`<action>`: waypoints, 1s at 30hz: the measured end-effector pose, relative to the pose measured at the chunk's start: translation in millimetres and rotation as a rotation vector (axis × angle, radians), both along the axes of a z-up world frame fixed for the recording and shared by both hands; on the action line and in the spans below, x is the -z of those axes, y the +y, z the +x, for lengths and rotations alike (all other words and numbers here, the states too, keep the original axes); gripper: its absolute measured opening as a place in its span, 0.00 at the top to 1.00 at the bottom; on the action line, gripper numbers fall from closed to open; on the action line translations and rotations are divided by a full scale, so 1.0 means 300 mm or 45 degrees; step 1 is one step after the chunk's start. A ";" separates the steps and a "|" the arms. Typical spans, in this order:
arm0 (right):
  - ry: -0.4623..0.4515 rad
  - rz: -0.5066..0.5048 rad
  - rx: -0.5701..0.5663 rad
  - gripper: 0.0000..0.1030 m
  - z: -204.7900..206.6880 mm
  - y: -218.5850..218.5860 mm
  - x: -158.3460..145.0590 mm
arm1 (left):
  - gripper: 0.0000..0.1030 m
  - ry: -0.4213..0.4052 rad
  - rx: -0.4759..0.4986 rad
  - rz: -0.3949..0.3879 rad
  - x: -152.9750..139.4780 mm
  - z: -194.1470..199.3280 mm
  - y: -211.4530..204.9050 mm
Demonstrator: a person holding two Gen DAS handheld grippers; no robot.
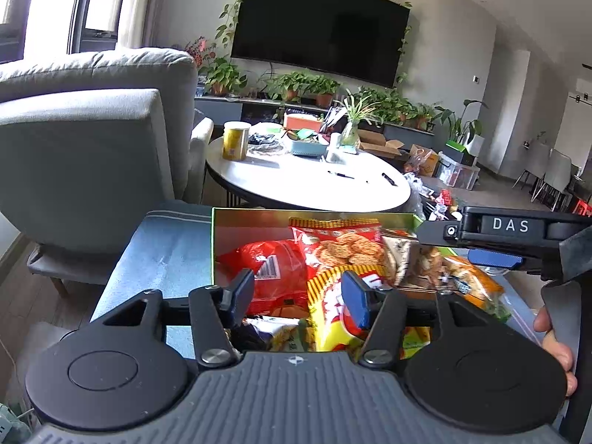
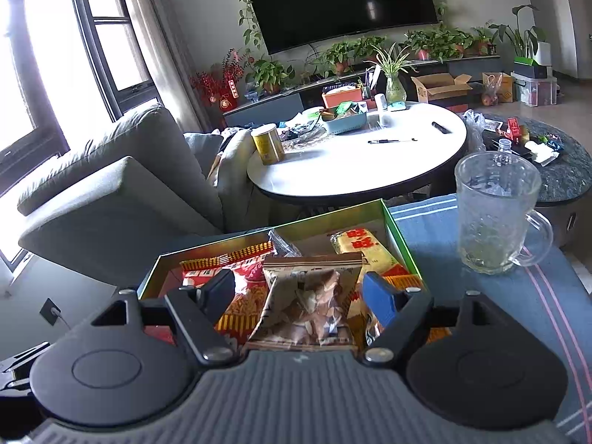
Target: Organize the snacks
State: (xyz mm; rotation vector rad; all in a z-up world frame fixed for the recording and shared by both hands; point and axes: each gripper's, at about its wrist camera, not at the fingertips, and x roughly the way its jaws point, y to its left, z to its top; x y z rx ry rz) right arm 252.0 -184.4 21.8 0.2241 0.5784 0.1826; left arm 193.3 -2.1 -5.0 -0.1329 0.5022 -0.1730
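A green-rimmed box [image 1: 213, 244] on a blue cloth holds several snack bags: a red bag [image 1: 273, 273], a red cracker bag [image 1: 344, 248] and a yellow-red bag [image 1: 329, 318]. My left gripper [image 1: 299, 292] is open above the box, with nothing between its fingers. My right gripper [image 2: 299, 292] is open over the same box [image 2: 401, 240], its fingers either side of a brown snack bag [image 2: 310, 296] without pressing it. The right gripper also shows in the left wrist view [image 1: 481, 244]. A yellow bag [image 2: 364, 248] lies at the box's far right.
A glass mug [image 2: 495, 214] stands on the blue cloth [image 2: 436, 229] right of the box. A white round table [image 2: 355, 162] with a yellow can [image 2: 268, 144], a basket and pens lies beyond. A grey armchair [image 1: 85, 137] stands at the left.
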 end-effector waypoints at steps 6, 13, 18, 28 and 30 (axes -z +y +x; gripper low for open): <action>-0.026 -0.008 -0.005 0.24 -0.068 0.006 -0.032 | 0.33 -0.059 0.013 0.022 -0.042 -0.072 -0.020; -0.058 -0.029 -0.044 0.24 -0.202 0.008 -0.091 | 0.24 -0.139 0.006 0.017 -0.108 -0.206 -0.023; -0.105 -0.045 -0.054 0.24 -0.316 0.007 -0.121 | 0.15 -0.161 -0.010 0.053 -0.118 -0.336 -0.035; -0.120 0.007 -0.065 0.24 -0.507 -0.017 -0.092 | 0.15 -0.084 -0.025 0.105 -0.091 -0.492 -0.092; -0.113 0.028 -0.067 0.24 -0.531 -0.027 -0.085 | 0.15 -0.067 -0.017 0.102 -0.085 -0.507 -0.106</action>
